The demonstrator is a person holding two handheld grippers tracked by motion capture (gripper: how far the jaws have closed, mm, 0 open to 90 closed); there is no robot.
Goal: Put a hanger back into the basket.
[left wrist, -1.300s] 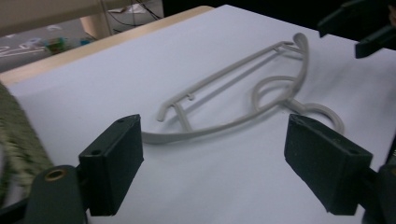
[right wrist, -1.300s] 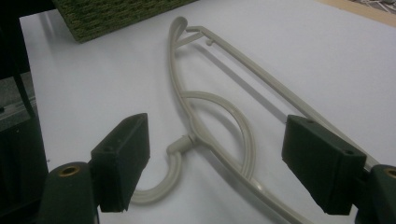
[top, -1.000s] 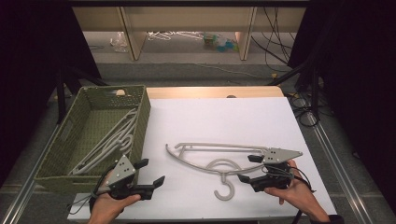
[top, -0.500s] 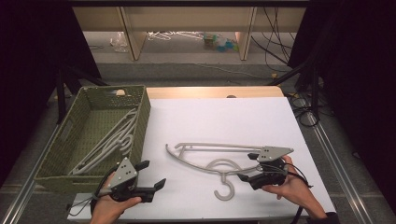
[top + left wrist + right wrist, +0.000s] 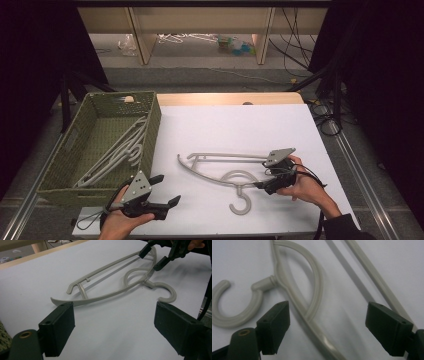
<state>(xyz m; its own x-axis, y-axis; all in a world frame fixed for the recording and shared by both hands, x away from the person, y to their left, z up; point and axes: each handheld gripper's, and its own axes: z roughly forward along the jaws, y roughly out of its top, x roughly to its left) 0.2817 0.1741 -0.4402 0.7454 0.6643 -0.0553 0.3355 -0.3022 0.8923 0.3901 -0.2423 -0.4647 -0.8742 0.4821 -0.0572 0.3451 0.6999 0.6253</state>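
The right gripper's (image 5: 263, 184) fingers (image 5: 273, 326) stand wide apart, released, with nothing pinched. Between them, in the right gripper view, runs the curved shoulder of a grey plastic coat hanger (image 5: 220, 172). The loop below the hanger's neck arches just ahead of the near finger. The straight trouser bar passes beside the far finger, close enough that contact cannot be told. The hanger's hook (image 5: 235, 308) curls off beyond the near finger, outside the gap. In the high view these fingers sit at the hanger's right end, low over the white table top (image 5: 240, 130), and the hanger lies flat on it.

The left gripper's (image 5: 167, 192) fingers (image 5: 58, 331) are also spread open and hold nothing. They hover over bare table, well short of the hanger. In the left gripper view the pointed tip of the hanger's near arm lies just ahead of the one finger. The hook end lies just ahead of the other. Farther along that view, past the hook, the right gripper's two black finger tips straddle the hanger's far end.

Off to the outer side of the left gripper's fingers stands a green woven basket (image 5: 70, 155). More grey hangers (image 5: 117, 155) lie inside it, leaning against its wall nearest the fingers.
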